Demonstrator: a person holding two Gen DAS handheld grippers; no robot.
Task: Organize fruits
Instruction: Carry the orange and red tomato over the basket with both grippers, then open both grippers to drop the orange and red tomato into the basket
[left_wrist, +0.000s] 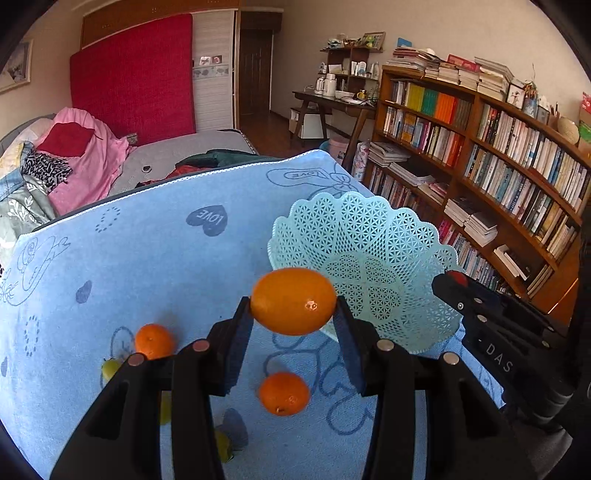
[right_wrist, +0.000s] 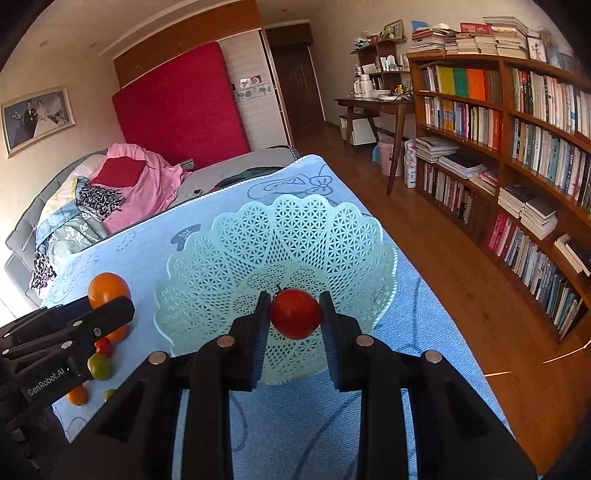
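My left gripper (left_wrist: 293, 314) is shut on a large orange (left_wrist: 293, 305) and holds it above the blue towel, just left of the pale green lattice basket (left_wrist: 369, 236). My right gripper (right_wrist: 294, 312) is shut on a red tomato (right_wrist: 294, 314) and holds it over the near part of the same basket (right_wrist: 280, 229), which has nothing lying in it. Two smaller oranges (left_wrist: 154, 340) (left_wrist: 283, 393) and green fruits (left_wrist: 110, 369) lie on the towel under the left gripper. The held orange also shows in the right wrist view (right_wrist: 109, 288).
The blue towel (left_wrist: 147, 258) covers the table. A small red fruit (right_wrist: 104, 346), a green one (right_wrist: 99, 366) and a small orange (right_wrist: 77, 395) lie at its left. A bed (right_wrist: 147, 177) stands behind, bookshelves (right_wrist: 517, 147) to the right over wooden floor.
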